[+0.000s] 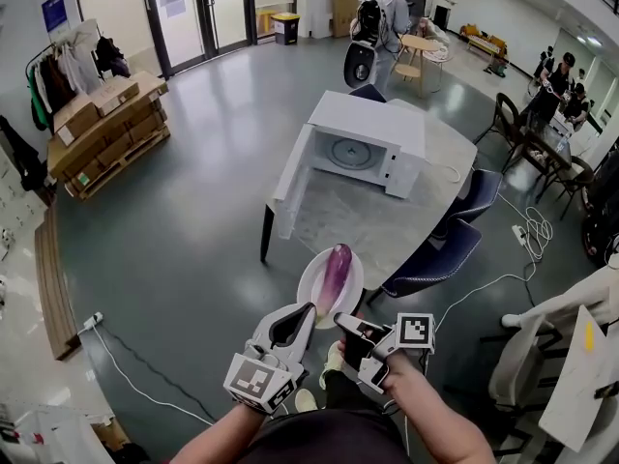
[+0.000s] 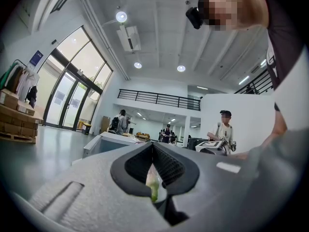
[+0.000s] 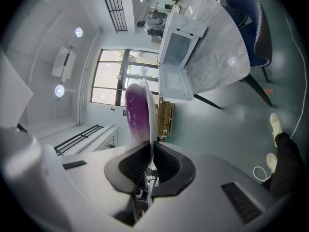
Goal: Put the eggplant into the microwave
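Wide hall, grey floor (image 1: 174,211); the surface (image 1: 358,225) with the open-doored microwave (image 1: 372,148) stands well ahead of me.
I hold a plate (image 1: 311,276) with the eggplant (image 1: 336,271) lying loose on it. The right tool (image 1: 350,325) clamps the rim, and the left tool (image 1: 298,315) pinches a pale sliver, likely the same rim. The eggplant looks smooth, light and apt to roll, so I'd take it mid-body.

Plate (image 1: 311,280) near rim was hidden behind L gripper (image 1: 306,309) & R gripper (image 1: 341,320). In R gripper view, eggplant (image 3: 136,112) low end was covered by jaws.
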Motion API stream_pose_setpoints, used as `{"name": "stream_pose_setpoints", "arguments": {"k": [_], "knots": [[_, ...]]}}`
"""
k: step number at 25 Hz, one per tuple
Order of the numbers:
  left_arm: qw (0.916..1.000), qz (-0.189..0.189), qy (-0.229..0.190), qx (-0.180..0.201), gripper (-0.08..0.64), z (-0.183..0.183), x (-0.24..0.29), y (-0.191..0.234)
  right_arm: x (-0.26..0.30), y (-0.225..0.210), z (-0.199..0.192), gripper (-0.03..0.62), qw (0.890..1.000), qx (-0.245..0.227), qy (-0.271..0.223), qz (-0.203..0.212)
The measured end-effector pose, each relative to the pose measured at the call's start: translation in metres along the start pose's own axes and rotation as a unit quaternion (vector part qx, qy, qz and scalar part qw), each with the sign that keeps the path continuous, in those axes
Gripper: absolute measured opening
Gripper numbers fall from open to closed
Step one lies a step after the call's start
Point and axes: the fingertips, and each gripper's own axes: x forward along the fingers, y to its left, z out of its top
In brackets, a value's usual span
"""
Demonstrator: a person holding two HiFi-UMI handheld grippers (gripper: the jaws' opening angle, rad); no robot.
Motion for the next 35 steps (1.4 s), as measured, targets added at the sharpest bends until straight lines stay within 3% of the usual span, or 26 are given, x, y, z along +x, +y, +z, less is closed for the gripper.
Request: {"name": "stream_pose_setpoints", "arguments": {"k": [22,35], "knots": [[0.9997,0.019,0.01,0.01,0.008,0.006,0.159,0.052,0.028,-0.021,0.162,0.018,1.0,0.002,0.027,-0.005],[0.9996,0.021,0.013,0.015,0.008,0.002,0.231,0.07,0.036,-0.037,0.23,0.018,0.999,0.01,0.032,-0.005]]}}
